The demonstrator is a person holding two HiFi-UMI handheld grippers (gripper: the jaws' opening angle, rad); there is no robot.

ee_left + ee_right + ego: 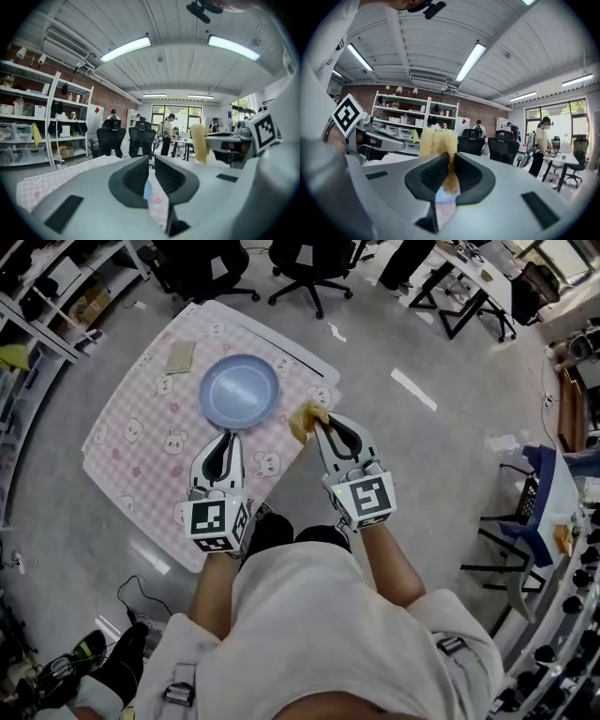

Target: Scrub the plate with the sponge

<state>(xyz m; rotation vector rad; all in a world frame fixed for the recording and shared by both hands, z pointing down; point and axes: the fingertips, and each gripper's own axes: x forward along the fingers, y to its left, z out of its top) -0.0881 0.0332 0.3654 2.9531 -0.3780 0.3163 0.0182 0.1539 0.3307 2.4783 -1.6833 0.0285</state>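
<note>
A round blue plate (240,390) lies on a pink checked cloth (141,442) printed with bears. My left gripper (227,437) hovers at the plate's near rim with its jaws together and nothing between them; in the left gripper view (151,164) only a sliver of cloth and blue plate shows past them. My right gripper (317,420) is at the cloth's right edge, right of the plate, shut on a yellow sponge (305,418). That sponge (437,140) sticks up out of the jaws (451,161) and also shows off to the right from the left gripper (200,143).
A small tan pad (180,356) lies on the cloth's far left part. Black office chairs (309,268) stand beyond the cloth, shelving (37,296) to the left, desks (469,296) at the far right. Cables (131,596) lie on the floor near my feet.
</note>
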